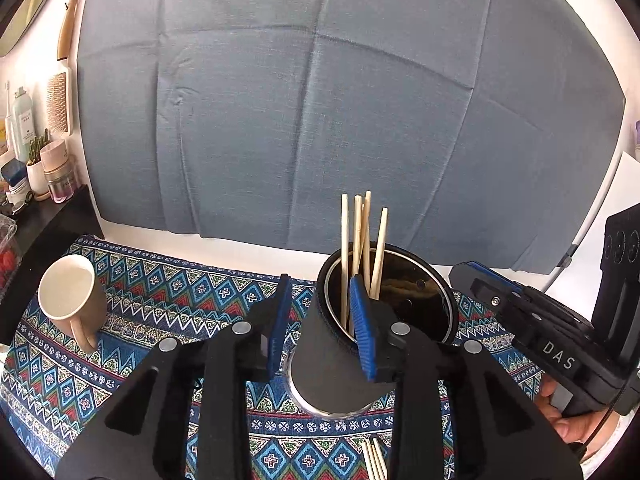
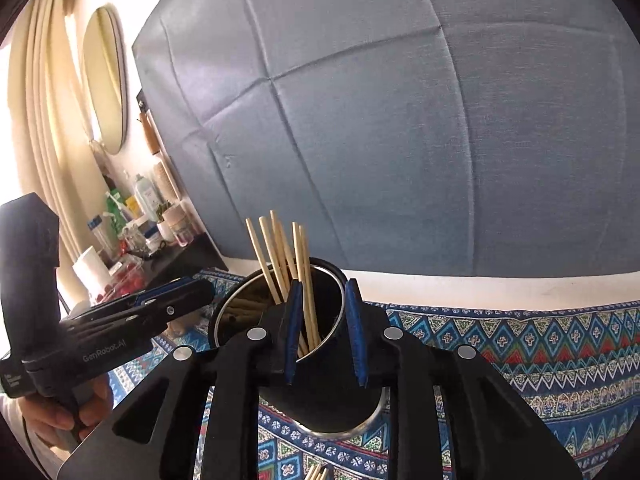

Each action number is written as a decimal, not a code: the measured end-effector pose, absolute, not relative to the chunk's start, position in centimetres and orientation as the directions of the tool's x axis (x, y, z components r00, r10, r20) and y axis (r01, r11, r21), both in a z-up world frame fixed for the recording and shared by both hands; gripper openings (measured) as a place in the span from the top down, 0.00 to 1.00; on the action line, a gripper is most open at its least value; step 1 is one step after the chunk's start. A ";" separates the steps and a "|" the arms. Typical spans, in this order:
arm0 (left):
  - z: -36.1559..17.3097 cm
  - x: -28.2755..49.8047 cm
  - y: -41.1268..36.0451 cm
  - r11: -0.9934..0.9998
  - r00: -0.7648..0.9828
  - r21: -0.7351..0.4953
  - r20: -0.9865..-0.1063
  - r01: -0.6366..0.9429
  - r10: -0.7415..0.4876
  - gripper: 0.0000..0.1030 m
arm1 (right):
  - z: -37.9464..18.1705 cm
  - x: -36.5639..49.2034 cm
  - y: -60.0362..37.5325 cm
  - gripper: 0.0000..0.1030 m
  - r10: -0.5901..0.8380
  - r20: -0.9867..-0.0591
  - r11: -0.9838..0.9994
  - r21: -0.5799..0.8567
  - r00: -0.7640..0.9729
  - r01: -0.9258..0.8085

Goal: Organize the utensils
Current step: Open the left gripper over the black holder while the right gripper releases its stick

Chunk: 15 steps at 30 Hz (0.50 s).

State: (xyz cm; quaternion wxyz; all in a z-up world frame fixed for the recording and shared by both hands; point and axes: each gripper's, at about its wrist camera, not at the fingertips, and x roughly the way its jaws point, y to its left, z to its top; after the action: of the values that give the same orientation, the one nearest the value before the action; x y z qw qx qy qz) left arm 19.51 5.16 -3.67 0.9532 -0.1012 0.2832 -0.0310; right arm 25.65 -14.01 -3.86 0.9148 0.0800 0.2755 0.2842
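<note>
A black metal-lined holder (image 1: 328, 364) stands on the patterned cloth with several wooden chopsticks (image 1: 356, 228) upright in it. My left gripper (image 1: 320, 280) is open and straddles the holder's near-left wall: one blue pad is outside it and the other is at the rim beside the sticks. In the right wrist view my right gripper (image 2: 324, 284) is also open over the holder (image 2: 320, 400). Its left pad is inside the rim next to the chopsticks (image 2: 276, 248) and its right pad is outside the wall. Neither pad presses on anything. A few loose chopsticks (image 1: 374, 460) lie on the cloth near me.
A beige mug (image 1: 72, 304) sits at the cloth's left end. A dark shelf (image 1: 52, 216) crowded with bottles and jars stands beyond it. A grey-blue padded panel (image 1: 320, 100) fills the back. The other gripper (image 1: 520, 312) and the hand holding it crowd in from the right.
</note>
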 end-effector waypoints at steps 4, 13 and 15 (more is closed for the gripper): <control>-3.4 18.9 5.5 0.976 0.833 -0.218 -0.542 -0.013 -0.110 0.57 | -3.2 25.1 -15.0 0.67 0.551 -0.453 0.835 0.308 0.701 -0.456; -4.5 17.1 6.7 0.949 0.800 -0.309 -0.584 -0.063 -0.137 0.27 | -2.6 23.2 -16.7 0.38 0.488 -0.480 0.873 0.291 0.729 -0.392; -5.0 16.7 6.9 0.946 0.787 -0.314 -0.603 -0.081 -0.133 0.21 | -2.8 22.7 -17.1 0.29 0.475 -0.495 0.880 0.288 0.728 -0.378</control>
State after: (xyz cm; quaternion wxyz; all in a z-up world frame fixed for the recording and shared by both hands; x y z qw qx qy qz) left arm 16.73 6.93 -5.03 0.9309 -0.1640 0.3261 -0.0138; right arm 22.65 -17.06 -2.75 0.9256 0.0841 0.2883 0.2304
